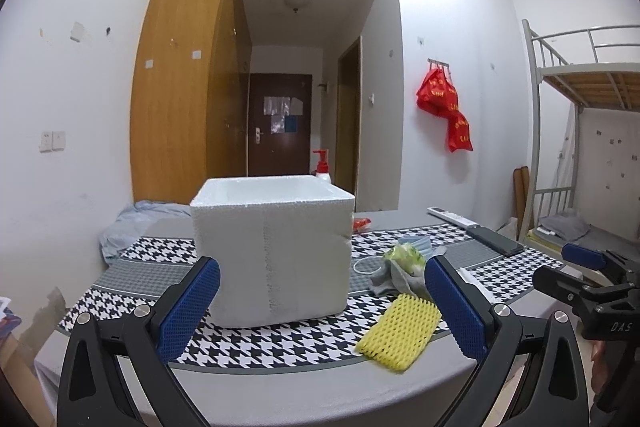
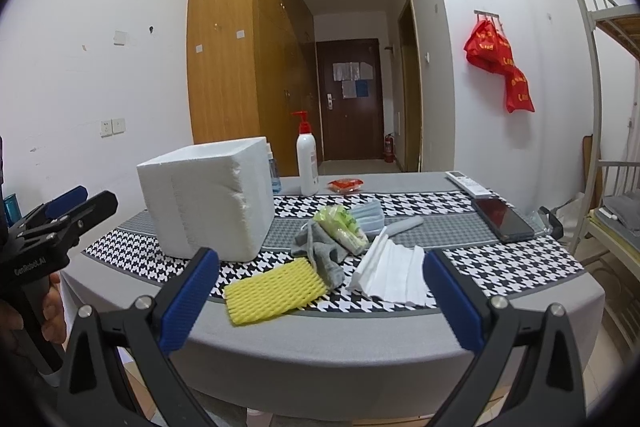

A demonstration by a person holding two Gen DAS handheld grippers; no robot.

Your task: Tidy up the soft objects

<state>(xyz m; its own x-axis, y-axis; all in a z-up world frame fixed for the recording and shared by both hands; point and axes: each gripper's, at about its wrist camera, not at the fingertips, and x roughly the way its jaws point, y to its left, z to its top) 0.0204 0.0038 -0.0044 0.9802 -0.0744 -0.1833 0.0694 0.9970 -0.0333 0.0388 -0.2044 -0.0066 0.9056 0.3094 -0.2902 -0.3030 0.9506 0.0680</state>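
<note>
A white foam box (image 1: 272, 251) (image 2: 208, 203) stands open-topped on the table. Right of it lie a yellow foam net (image 1: 400, 331) (image 2: 272, 291), a grey sock (image 2: 320, 251) (image 1: 390, 279), a green-white plastic bag (image 2: 340, 227) (image 1: 404, 255), a blue face mask (image 2: 370, 215) and folded white tissue (image 2: 390, 275). My left gripper (image 1: 322, 307) is open and empty before the box. My right gripper (image 2: 320, 301) is open and empty at the table's near edge, in front of the net and tissue.
The table (image 2: 360, 339) has a grey and houndstooth cloth. On it are a pump bottle (image 2: 307, 163), a red packet (image 2: 345, 184), a remote (image 2: 468, 183) and a phone (image 2: 502, 219). A bunk bed (image 2: 608, 107) stands at right, a wardrobe (image 1: 184, 75) behind.
</note>
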